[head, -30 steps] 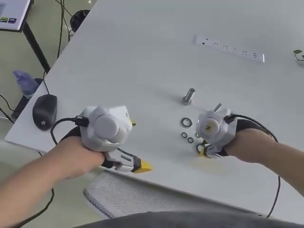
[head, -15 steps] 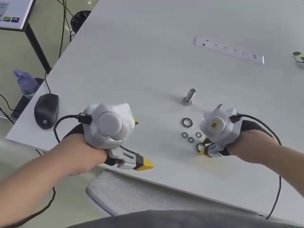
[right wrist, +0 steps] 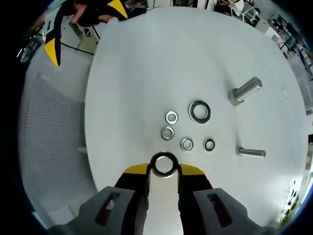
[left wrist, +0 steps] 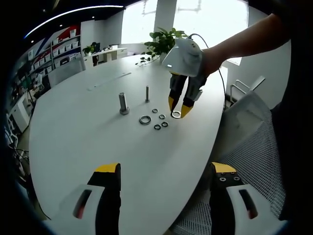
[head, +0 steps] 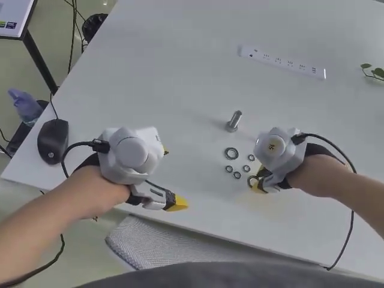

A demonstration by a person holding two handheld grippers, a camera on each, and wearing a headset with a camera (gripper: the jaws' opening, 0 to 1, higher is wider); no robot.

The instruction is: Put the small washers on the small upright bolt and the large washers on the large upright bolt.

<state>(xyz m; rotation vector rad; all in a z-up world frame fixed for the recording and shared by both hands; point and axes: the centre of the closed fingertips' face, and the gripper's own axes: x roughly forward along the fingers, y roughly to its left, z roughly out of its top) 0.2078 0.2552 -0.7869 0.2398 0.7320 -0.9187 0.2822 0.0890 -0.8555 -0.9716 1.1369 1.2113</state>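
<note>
The large bolt (head: 233,121) stands upright mid-table, and in the left gripper view the thin small bolt (left wrist: 147,93) stands just beyond it. One large washer (head: 231,153) and several small washers (head: 237,175) lie flat in front of them. My right gripper (right wrist: 164,169) points down at the table, its yellow tips closed against both sides of a second large washer (right wrist: 164,164) that rests on the surface. My left gripper (left wrist: 164,176) hovers open at the table's near edge with nothing between its jaws, well left of the washers.
A white power strip (head: 282,62) lies at the far side of the table. A computer mouse (head: 53,139) sits at the left edge. A mesh chair (head: 156,249) stands under the near edge. A potted plant (left wrist: 164,44) is at the far end.
The head camera has shifted a little. Both grippers stay roughly where they were, the right one still down over the same large washer.
</note>
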